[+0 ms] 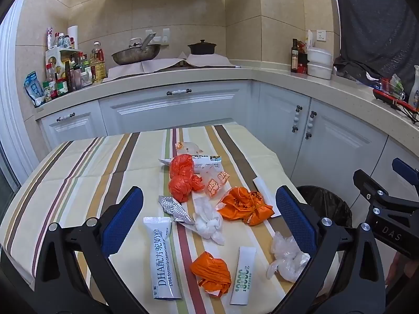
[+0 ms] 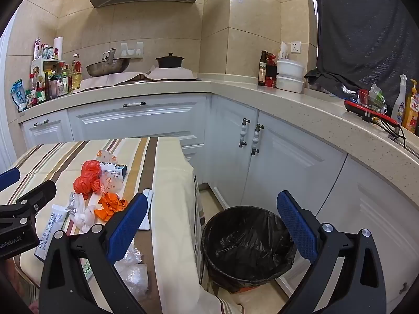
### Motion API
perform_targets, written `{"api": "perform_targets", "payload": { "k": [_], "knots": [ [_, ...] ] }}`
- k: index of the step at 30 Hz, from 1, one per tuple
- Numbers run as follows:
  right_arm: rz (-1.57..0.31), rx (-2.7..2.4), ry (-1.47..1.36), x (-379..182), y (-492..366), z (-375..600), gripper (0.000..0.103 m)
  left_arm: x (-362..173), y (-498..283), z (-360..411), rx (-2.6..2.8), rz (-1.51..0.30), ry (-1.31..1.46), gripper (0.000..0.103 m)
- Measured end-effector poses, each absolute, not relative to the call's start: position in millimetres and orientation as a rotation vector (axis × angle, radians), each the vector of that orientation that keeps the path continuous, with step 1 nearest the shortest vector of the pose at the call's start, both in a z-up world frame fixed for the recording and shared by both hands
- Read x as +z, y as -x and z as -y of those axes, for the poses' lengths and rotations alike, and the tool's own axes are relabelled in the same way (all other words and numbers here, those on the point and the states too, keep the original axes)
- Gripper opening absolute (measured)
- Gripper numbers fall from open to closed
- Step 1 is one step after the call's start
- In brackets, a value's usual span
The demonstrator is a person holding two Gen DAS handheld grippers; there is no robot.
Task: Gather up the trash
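Evidently the collecting is only just starting: nothing is being carried, and the black-lined bin (image 2: 247, 246) is looking empty as far as its dark liner lets one see. The left tool (image 1: 209, 222) is hanging over the striped bench (image 1: 78, 172) with its blue pads spread wide apart and gripping nothing. Between and just ahead of those pads the trash is lying scattered: a white DHA sachet (image 1: 162, 257) nearest the left pad, a crumpled orange bag (image 1: 211, 273) and a slim white sachet (image 1: 243, 274) close under the tool, a clear plastic wad (image 1: 286, 259) beside the right pad, and a knotted white bag (image 1: 208, 222) with a foil blister strip (image 1: 174, 208) a little farther out. Beyond those, another orange bundle (image 1: 244, 205) and a pair of orange bags (image 1: 183, 180) are sitting well ahead of the tool, with printed wrappers behind them.

The right tool (image 2: 212, 233) is also standing fully apart and empty, pointing past the bench edge, so the bin is sitting on the floor directly between its pads and slightly ahead.

My reading is that the step in hand is choosing a first piece. The next move is probably calling for the left tool to be dipping toward one of the near items, closing on a bulky fold instead of a flat edge, then swinging right toward the bin.
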State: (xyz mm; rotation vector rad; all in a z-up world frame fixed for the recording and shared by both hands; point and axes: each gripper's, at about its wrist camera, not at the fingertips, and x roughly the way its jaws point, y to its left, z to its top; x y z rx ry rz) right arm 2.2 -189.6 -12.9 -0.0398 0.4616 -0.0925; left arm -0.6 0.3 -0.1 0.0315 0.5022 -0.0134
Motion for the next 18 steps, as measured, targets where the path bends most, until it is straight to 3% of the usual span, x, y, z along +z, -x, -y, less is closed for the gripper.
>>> {"api": "perform_targets", "payload": {
  "k": [18],
  "knots": [
    [-0.466,-0.092,0.042,-15,-3,189,0.096,-9,-5,2,-0.015,-0.524,-0.029,0.099]
  ]
}}
